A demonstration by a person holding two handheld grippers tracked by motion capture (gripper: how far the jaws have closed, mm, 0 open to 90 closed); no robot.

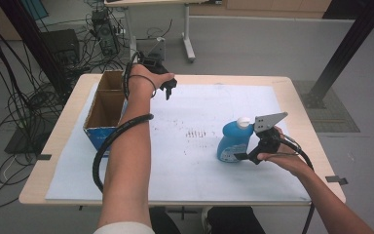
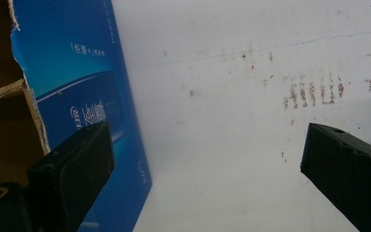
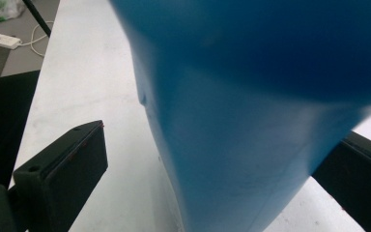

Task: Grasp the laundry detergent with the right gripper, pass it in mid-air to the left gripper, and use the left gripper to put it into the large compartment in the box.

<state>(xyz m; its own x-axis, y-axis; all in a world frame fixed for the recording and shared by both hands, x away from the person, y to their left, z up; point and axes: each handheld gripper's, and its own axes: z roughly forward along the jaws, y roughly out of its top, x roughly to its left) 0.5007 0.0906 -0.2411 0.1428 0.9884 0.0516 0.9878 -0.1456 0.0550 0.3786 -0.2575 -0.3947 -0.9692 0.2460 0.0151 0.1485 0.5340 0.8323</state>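
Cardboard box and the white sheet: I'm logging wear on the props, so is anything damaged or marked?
Yes. The cardboard box has a ragged, torn top edge. The white sheet carries rows of reddish-brown specks near its middle, left of the upright blue bottle.

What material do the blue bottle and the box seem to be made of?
Bottle: probably plastic, smooth and slightly glossy, with an even blue colour and a white cap. Box: cardboard, since it is matt brown inside with a torn, fibrous edge; its outside carries a glossy blue print.
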